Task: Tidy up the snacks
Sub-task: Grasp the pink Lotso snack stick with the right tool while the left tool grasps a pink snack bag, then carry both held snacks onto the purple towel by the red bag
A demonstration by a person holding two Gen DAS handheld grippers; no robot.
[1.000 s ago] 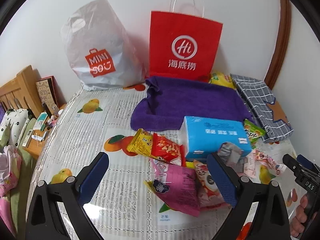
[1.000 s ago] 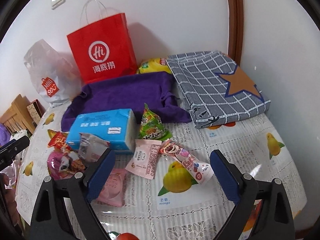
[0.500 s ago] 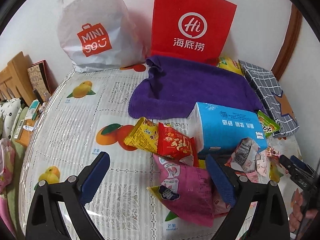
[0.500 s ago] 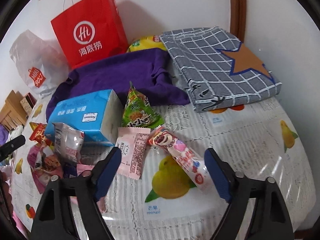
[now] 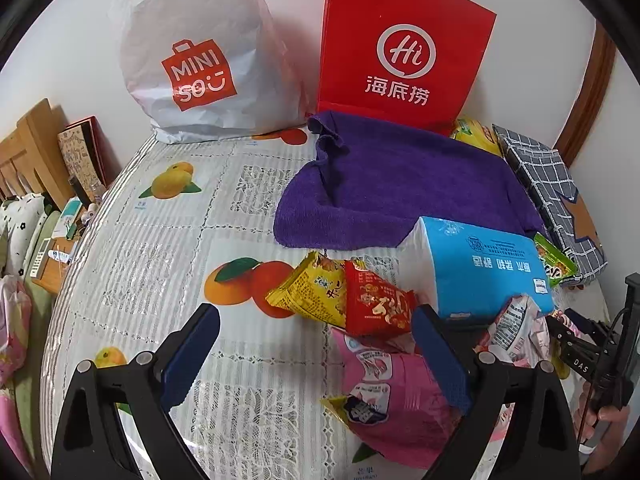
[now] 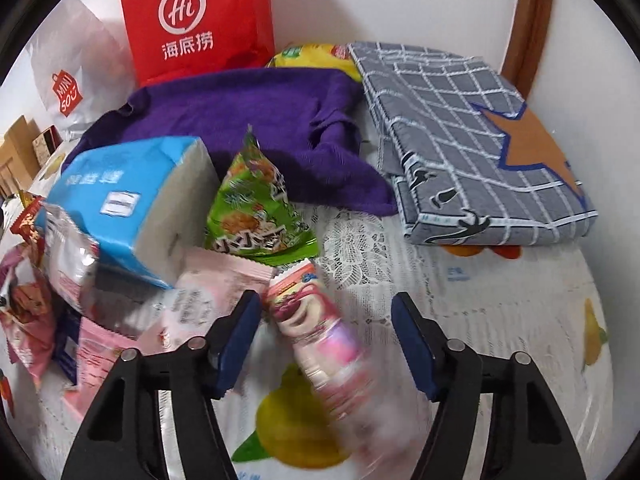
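Loose snack packets lie on a fruit-print tablecloth (image 5: 160, 248). In the left wrist view a yellow packet (image 5: 310, 292), a red packet (image 5: 376, 304) and a pink bag (image 5: 394, 392) lie between the open fingers of my left gripper (image 5: 316, 356). In the right wrist view my right gripper (image 6: 326, 340) is open, low over a long pink strawberry-bear packet (image 6: 320, 340) that lies between its fingers. A green packet (image 6: 256, 212) and a pale pink packet (image 6: 200, 300) lie beside it. A blue tissue pack (image 6: 124, 196) stands to the left.
A red paper bag (image 5: 404, 48) and a white Miniso bag (image 5: 200, 60) stand against the back wall. A purple towel (image 5: 400, 184) and a folded grey checked cloth (image 6: 472, 140) lie behind the snacks. A wooden bedside shelf (image 5: 36, 152) is off the table's left edge.
Both grippers have moved forward and down toward the snacks. The right gripper now straddles the long pink packet and its fingers are closer together.
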